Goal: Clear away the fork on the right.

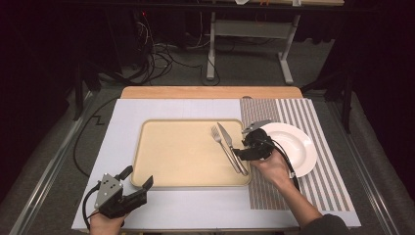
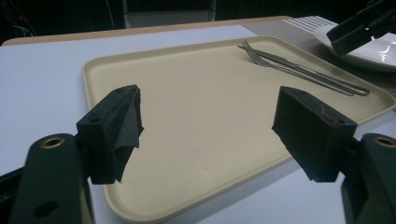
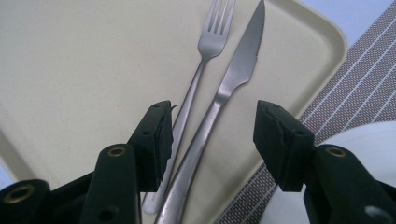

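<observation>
right gripper (image 3: 212, 140) fingers spread above knife (image 3: 219, 98) handle on tray (image 3: 70, 70).

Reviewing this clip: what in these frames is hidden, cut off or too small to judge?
- Knife and fork handle ends: in the right gripper view, cut off by the bottom edge and the left jaw.
- Plate: its near-left part is hidden by the right gripper in the high view; cropped at the corner in both gripper views.
- Whether fork and knife touch: too small in the high view.
</observation>
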Available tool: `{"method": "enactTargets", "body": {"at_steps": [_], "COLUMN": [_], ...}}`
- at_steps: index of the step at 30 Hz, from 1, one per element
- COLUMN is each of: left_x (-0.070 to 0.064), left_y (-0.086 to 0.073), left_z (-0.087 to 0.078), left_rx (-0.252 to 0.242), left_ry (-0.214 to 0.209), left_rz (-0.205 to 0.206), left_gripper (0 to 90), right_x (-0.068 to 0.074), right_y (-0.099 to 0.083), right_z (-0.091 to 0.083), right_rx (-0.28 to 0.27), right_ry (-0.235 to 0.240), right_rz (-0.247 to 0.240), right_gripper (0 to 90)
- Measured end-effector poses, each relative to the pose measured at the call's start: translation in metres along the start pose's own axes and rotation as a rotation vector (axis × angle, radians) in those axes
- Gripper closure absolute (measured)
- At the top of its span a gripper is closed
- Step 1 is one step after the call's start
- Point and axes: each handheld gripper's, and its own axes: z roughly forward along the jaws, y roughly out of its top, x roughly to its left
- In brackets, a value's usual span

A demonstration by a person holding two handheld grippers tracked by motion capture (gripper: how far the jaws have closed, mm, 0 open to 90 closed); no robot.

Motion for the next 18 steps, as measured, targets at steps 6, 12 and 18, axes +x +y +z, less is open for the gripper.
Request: {"method": "enactTargets", "body": {"at_steps": [6,12,18], "left_x": [0.0,0.0,0.0], "left_y": [0.0,0.0,0.0], "left_z": [0.0,0.0,0.0], "left_rx": [-0.001,0.0,-0.001], "left_ry": [0.002,0.002,0.002], "left_rz": [0.001,0.003,0.003], "left_gripper": [24.7,24.7,24.7], "right_x": [-0.003,-0.009,-0.013], "right_y": [-0.006,-0.015,-0.025], "right_z": [-0.007,-0.016,-0.023], "right_rx": [-0.019,-0.045,-0.064], "right_ry": [0.0,0.0,0.002], "right_rz": [0.01,0.018,0.023], "right_gripper": [47.1,45.9,45.5]}}
